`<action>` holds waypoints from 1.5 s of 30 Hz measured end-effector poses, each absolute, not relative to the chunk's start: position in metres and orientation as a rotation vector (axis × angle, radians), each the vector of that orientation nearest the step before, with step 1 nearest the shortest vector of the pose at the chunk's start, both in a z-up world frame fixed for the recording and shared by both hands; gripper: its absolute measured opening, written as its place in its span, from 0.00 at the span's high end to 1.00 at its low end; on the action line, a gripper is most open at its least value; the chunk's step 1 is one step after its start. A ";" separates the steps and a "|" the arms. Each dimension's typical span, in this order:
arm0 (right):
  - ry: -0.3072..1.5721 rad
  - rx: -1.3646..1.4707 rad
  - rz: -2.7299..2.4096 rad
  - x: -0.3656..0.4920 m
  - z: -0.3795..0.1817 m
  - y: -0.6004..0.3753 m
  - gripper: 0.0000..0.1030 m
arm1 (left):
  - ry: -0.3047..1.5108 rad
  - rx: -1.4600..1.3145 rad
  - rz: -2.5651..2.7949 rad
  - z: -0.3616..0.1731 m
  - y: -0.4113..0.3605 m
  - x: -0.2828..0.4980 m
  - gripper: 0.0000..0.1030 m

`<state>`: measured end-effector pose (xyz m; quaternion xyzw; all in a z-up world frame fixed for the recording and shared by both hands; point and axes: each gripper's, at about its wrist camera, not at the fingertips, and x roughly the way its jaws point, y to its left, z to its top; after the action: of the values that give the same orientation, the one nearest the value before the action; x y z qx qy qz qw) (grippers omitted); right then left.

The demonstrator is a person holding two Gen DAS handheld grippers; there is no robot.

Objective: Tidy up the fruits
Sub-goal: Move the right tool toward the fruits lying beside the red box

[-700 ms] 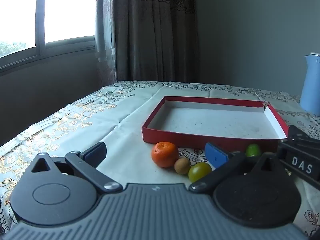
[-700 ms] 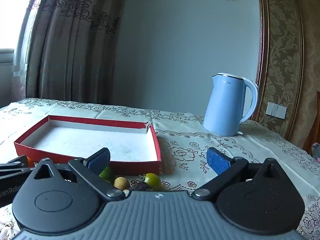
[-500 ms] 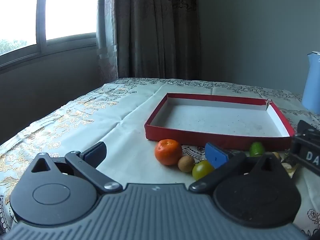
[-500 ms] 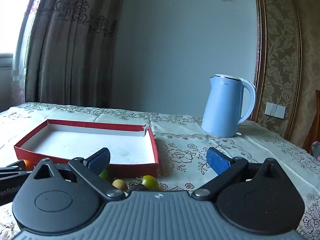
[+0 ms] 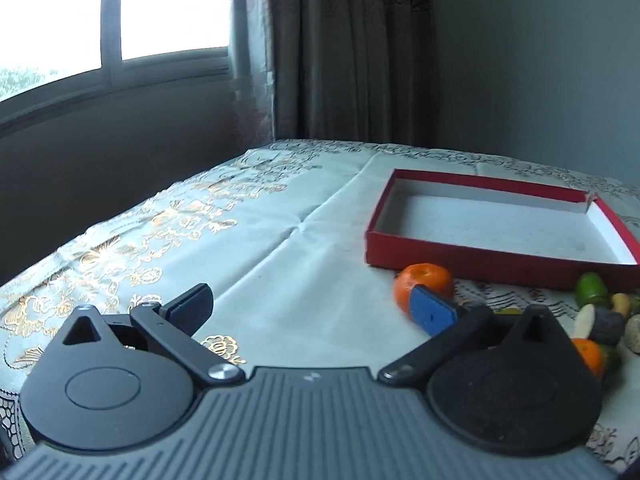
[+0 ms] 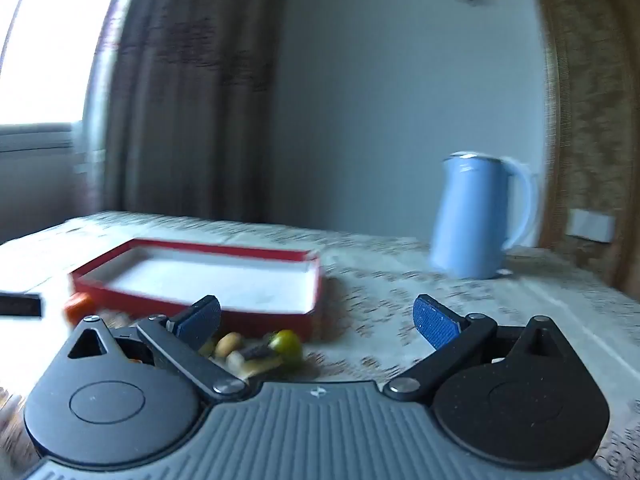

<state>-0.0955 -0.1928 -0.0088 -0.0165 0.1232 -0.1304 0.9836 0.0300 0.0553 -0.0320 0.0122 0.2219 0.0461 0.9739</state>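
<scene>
An empty red tray [image 5: 472,258] with a white floor lies on the tablecloth; it also shows in the right wrist view [image 6: 192,302]. Small fruits lie in front of it: an orange mandarin [image 5: 424,280], a green lime [image 5: 591,287], a second orange fruit [image 5: 588,354] and dark and pale pieces [image 5: 600,320]. My left gripper [image 5: 312,306] is open and empty, its right finger in front of the mandarin. My right gripper [image 6: 316,316] is open and empty above the fruit pile, with a green-yellow fruit [image 6: 286,342] and a tan one [image 6: 228,342] below it. This view is blurred.
A light blue kettle [image 6: 476,216] stands at the back right of the table. A window and brown curtain [image 5: 348,52] lie behind the table's far left edge. The embroidered tablecloth [image 5: 180,232] stretches left of the tray.
My left gripper has swung left, so tray and fruits now sit at its right. My right gripper has pulled back and turned left, blurring its view. Both stay open.
</scene>
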 end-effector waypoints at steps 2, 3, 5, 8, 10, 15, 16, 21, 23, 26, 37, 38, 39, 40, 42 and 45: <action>0.277 -0.031 -0.190 -0.101 -0.012 -0.196 0.00 | 0.484 -0.014 0.103 -0.034 0.066 0.037 0.00; 0.293 -0.029 -0.169 -0.102 -0.014 -0.199 0.00 | 0.495 -0.037 0.098 -0.035 0.070 0.039 0.00; 0.316 -0.030 -0.136 -0.105 -0.018 -0.203 0.00 | 0.501 -0.066 0.093 -0.035 0.074 0.041 0.00; 0.343 -0.034 -0.108 -0.105 -0.022 -0.203 0.00 | 0.516 -0.063 0.082 -0.038 0.073 0.044 0.00; 0.350 -0.041 -0.096 -0.103 -0.025 -0.201 0.00 | 0.520 -0.049 0.067 -0.039 0.069 0.044 0.00; 0.344 -0.067 -0.050 -0.099 -0.023 -0.185 0.00 | 0.521 -0.073 0.045 -0.040 0.070 0.044 0.00; 0.344 -0.070 -0.036 -0.098 -0.022 -0.182 0.00 | 0.525 -0.080 0.048 -0.040 0.071 0.045 0.00; 0.341 -0.104 0.059 -0.093 -0.021 -0.162 0.00 | 0.525 -0.116 0.061 -0.040 0.076 0.044 0.00; 0.344 -0.119 0.088 -0.089 -0.019 -0.155 0.00 | 0.520 -0.116 0.065 -0.040 0.076 0.043 0.00; 0.345 -0.124 0.122 -0.086 -0.017 -0.146 0.00 | 0.517 -0.099 0.060 -0.039 0.074 0.043 0.00; 0.335 -0.126 0.175 -0.085 -0.015 -0.140 0.01 | 0.544 -0.113 0.064 -0.038 0.078 0.047 0.00; 0.336 -0.130 0.182 -0.084 -0.015 -0.139 0.03 | 0.544 -0.115 0.064 -0.038 0.079 0.047 0.00; 0.338 -0.138 0.186 -0.083 -0.014 -0.138 0.05 | 0.545 -0.117 0.065 -0.038 0.079 0.047 0.00; 0.341 -0.146 0.191 -0.082 -0.014 -0.137 0.05 | 0.543 -0.121 0.067 -0.038 0.080 0.047 0.00; 0.342 -0.162 0.200 -0.081 -0.014 -0.135 0.05 | 0.540 -0.125 0.070 -0.038 0.081 0.047 0.00; 0.343 -0.192 0.214 -0.078 -0.012 -0.129 0.05 | 0.539 -0.130 0.068 -0.039 0.082 0.046 0.00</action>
<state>-0.0783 -0.1293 -0.0124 -0.0952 0.1699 0.1060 0.9751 0.0461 0.0815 -0.0386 -0.0644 0.2660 0.0335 0.9612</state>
